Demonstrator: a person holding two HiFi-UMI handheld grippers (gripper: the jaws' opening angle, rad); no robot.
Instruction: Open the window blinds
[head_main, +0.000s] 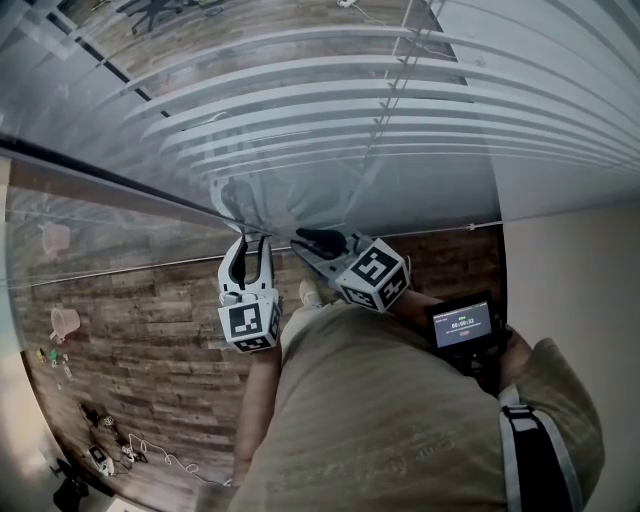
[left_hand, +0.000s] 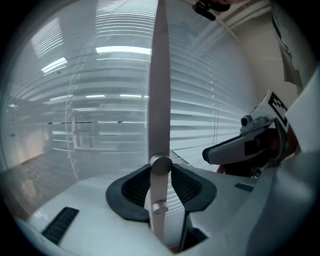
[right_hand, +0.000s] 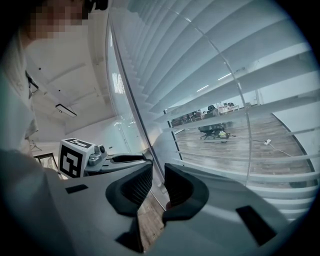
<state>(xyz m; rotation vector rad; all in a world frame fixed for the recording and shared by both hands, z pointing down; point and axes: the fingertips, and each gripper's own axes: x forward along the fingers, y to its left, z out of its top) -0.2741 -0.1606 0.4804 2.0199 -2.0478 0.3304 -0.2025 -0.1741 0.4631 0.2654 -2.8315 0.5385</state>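
The main danger, I think, is that the wand (left_hand: 160, 90) slips round inside the pads when the wrist rolls. It is a thin, smooth rod, and the left gripper (left_hand: 160, 169) pinches it only near the lower end, just above the round cap. In that case the slats would not turn at all. A pull away from the window, instead of a clean twist, could also strain the wand at its upper joint.

The blinds (left_hand: 215, 115) hang right behind the wand (a room shows between the slats in the right gripper view, so they seem partly open). The left gripper points slightly downward, one jaw on each side of the wand. The right gripper (right_hand: 158, 172) hovers just beside the wand with its jaws a little apart, pressing nothing.
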